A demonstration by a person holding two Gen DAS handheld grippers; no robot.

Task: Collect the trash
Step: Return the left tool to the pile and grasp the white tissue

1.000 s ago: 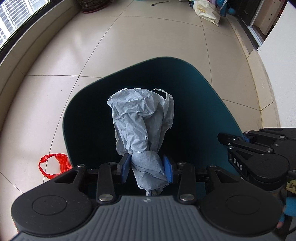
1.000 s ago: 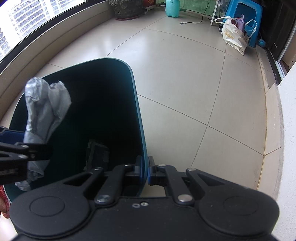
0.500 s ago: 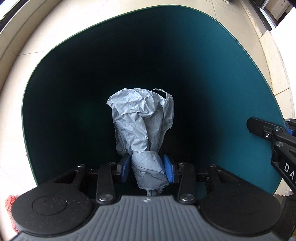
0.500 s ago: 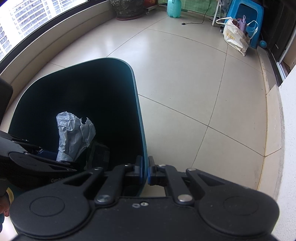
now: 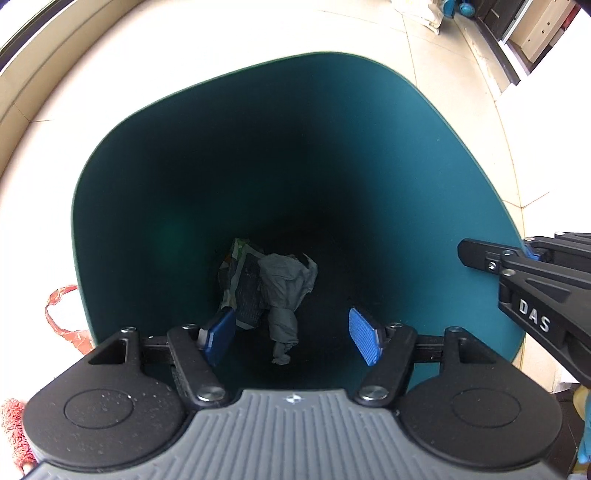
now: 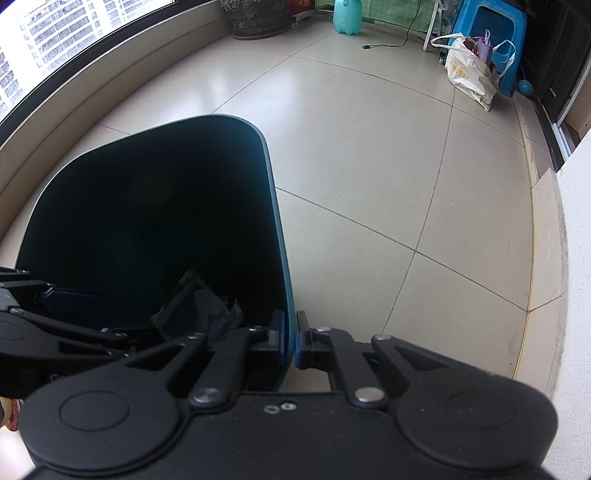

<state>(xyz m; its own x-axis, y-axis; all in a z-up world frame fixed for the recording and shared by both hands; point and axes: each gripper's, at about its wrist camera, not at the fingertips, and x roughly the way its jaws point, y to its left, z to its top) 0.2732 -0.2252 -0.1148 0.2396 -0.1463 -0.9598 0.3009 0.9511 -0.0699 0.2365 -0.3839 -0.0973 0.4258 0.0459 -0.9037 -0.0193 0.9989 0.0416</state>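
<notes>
A dark teal trash bin [image 5: 436, 155] fills the left wrist view. My left gripper [image 5: 293, 338] hangs over its mouth with its jaws opening and nothing between the blue pads [image 5: 364, 341]. The crumpled grey paper [image 5: 286, 286] lies apart from them, down in the bin next to a printed wrapper [image 5: 236, 273]. My right gripper [image 6: 291, 341] is shut on the bin's rim [image 6: 286, 280], one pad inside the wall and one outside. In the right wrist view the grey paper [image 6: 199, 308] shows dimly in the bin, and the left gripper's fingers [image 6: 70, 295] reach in from the left.
A red plastic bag [image 5: 61, 319] lies on the tiled floor left of the bin. Farther off stand a white shopping bag [image 6: 471, 75], a blue stool [image 6: 489, 37], a green jug [image 6: 349, 14] and a plant pot [image 6: 258, 16]. A wall [image 6: 576, 221] runs along the right.
The left gripper dropped toward the bin's mouth, then its jaws spread and let go of the grey paper, which fell to the bottom of the bin. The right gripper stayed on the rim.
</notes>
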